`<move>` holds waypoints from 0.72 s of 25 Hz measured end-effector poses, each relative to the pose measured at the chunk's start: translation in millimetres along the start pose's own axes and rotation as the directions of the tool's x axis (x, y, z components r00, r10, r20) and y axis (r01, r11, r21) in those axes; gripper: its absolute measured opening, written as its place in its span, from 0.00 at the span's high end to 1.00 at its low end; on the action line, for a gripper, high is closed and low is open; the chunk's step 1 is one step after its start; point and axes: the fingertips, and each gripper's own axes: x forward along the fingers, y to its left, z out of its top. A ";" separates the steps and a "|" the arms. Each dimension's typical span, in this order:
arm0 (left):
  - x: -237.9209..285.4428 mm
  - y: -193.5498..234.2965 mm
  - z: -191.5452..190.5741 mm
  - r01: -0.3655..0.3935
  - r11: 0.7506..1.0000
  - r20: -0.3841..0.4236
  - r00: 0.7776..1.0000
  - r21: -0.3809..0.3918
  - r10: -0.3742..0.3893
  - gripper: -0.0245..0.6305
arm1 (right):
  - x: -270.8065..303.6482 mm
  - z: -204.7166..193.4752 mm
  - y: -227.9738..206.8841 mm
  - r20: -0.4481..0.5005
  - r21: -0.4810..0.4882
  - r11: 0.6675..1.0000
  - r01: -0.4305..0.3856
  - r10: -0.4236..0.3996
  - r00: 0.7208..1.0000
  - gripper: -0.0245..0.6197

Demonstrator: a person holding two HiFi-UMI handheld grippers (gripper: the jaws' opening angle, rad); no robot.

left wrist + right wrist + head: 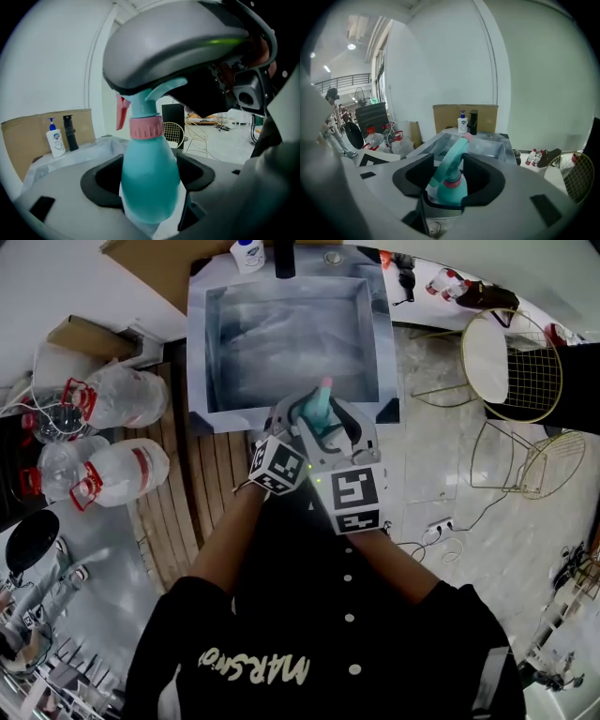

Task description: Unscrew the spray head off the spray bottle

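Sink fills 12 o'clock in the head view, w/ water jugs at 9. Left gripper: jaws clamped on the body of the teal spray bottle, pads on both flanks. Bottle is upright, over the sink's near edge. Right gripper: jaws roughly half apart, straddling the spray head & pink collar w/ a gap each side, so no grip.

Step, as I read it: right is lining up on the collar. Head looks fully seated, no thread showing. Next move prob needs the right jaws to pinch the collar, not the trigger, then twist about the bottle's axis while left holds firm. Slick round plastic may slip.

Hard to make out: bottle base is hidden below the left jaws, and liquid level is unclear. Head view shows only the bottle's top btw the grippers. Right gripper's grey shell covers the top of the spray head in the left gripper view.
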 end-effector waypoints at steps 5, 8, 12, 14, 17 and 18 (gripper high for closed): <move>0.5 -0.3 1.2 0.010 1.000 0.000 1.000 0.003 -0.010 0.40 | -2.3 0.2 -1.8 0.009 -0.047 0.999 -0.015 0.016 1.000 0.78; -0.1 0.3 0.9 0.016 1.000 -0.003 1.000 0.011 -0.016 0.40 | -3.1 0.3 -1.3 0.018 -0.090 0.993 -0.074 0.076 0.997 0.80; 0.2 1.0 0.2 0.030 0.999 -0.006 1.000 0.021 -0.030 0.40 | -2.9 1.4 2.5 0.036 -0.189 0.965 -0.181 0.192 0.981 0.80; 0.3 2.0 0.2 0.037 0.999 -0.008 0.999 0.023 -0.037 0.40 | -2.5 2.0 4.3 0.042 -0.235 0.942 -0.240 0.256 0.966 0.80; 0.7 3.0 0.4 0.044 0.999 -0.008 0.999 0.020 -0.044 0.40 | -2.8 2.4 6.5 0.037 -0.300 0.892 -0.338 0.365 0.930 0.80; 1.3 2.7 0.7 0.047 0.999 -0.006 0.999 0.019 -0.047 0.40 | -3.6 2.2 6.8 0.034 -0.326 0.870 -0.370 0.402 0.915 0.80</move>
